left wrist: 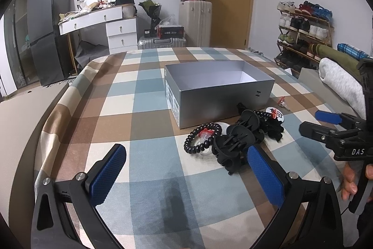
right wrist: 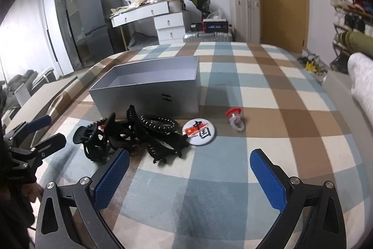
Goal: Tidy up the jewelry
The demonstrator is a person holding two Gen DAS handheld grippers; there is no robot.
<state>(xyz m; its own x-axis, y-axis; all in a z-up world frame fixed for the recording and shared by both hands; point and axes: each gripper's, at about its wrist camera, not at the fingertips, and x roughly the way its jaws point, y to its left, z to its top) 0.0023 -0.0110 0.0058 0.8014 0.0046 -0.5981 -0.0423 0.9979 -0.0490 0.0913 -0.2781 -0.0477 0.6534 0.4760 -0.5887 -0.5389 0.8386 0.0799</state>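
Lying in a heap on the checked cloth, just in front of the open grey box: black claw clips, a coiled hair tie, a bead bracelet, a round badge, with a small red-topped ring sitting apart to the right. Left gripper and right gripper are both hovering short of the heap, fingers spread wide and holding nothing. All pieces are looking light; the clips stiff, springy and likely tangling, best pinched across the body, the flat badge probably slipping unless taken by its rim.

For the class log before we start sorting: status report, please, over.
Left tool and right tool open, empty. Hair clips, badge, ring on checked cloth; grey box empty. Nothing blocking.
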